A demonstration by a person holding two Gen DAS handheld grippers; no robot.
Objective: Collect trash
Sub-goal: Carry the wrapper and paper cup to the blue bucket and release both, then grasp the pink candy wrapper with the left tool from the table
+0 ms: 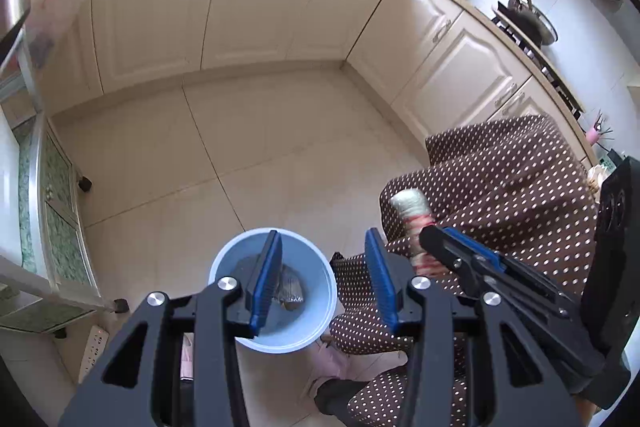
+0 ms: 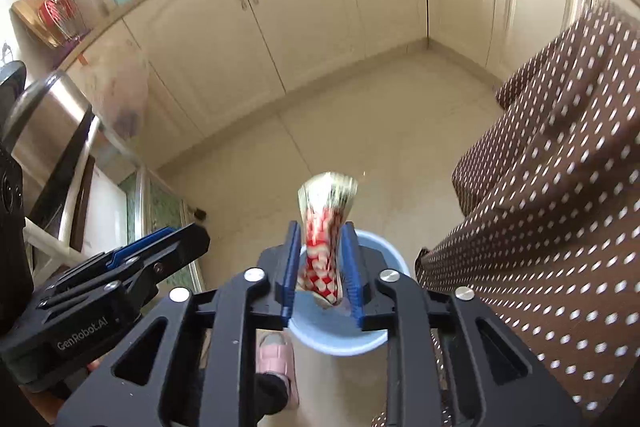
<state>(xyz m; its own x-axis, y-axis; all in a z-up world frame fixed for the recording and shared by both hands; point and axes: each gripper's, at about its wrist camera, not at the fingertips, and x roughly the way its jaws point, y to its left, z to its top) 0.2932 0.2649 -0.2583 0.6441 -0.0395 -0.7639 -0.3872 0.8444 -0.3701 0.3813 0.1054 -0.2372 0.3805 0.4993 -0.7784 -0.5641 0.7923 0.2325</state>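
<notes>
two grippers, left gripper [image 1: 324, 283] and right gripper [image 2: 320, 275], one blue bin [image 1: 320, 323] near, one red-checked wrapper [image 2: 322, 259], one pink slipper [image 2: 274, 357], one pan [image 1: 530, 21] far right

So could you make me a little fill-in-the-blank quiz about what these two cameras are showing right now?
1. The bin on the floor below the grippers is light ____ in colour.
2. The red-and-white wrapper sits between the fingers of the ____ gripper.
3. The left gripper has ____ between its fingers.
4. The brown cloth beside the bin is covered in white ____.

Missing words: blue; right; nothing; dots
</notes>
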